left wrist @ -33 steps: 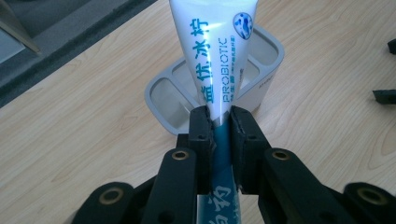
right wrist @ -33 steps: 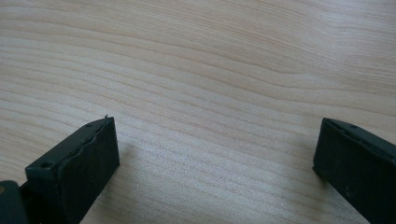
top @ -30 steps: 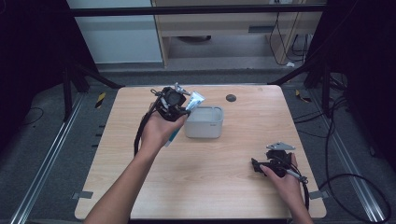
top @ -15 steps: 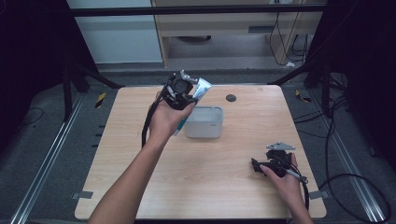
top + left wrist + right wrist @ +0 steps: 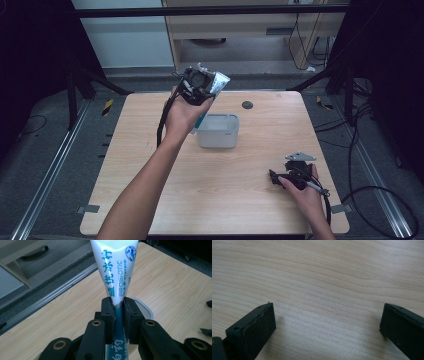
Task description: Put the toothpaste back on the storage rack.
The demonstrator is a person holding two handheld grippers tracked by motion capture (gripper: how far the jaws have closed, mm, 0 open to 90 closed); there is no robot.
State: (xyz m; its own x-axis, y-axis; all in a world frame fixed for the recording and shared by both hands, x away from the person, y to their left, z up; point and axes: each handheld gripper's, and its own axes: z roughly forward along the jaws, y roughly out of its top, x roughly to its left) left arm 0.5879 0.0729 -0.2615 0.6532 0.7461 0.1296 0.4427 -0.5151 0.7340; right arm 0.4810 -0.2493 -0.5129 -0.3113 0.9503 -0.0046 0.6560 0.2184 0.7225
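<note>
Your left gripper point(image 5: 200, 87) is clamping a toothpaste tube point(image 5: 115, 272) above the grey tub point(image 5: 218, 131), its jaws hiding the tube's lower part. Your right gripper point(image 5: 280, 177) is resting wide apart on the table point(image 5: 150, 150), well clear of the dark disc point(image 5: 247, 105).

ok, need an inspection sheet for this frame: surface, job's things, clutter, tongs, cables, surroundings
Surface: light wooden table, bare grain under the right tongs.
Job's things: white and teal toothpaste tube marked PROBIOTIC, held up above the table; pale rectangular plastic bin near the table's middle.
Clutter: small dark round disc near the far edge.
Tongs: left tongs shut on the tube's lower part; right tongs open, low over the wood, holding nothing.
Cables: black cable hangs from the left tongs; another trails from the right tongs to the floor.
Surroundings: dark frame legs, floor rails, wooden cabinet behind the table.
</note>
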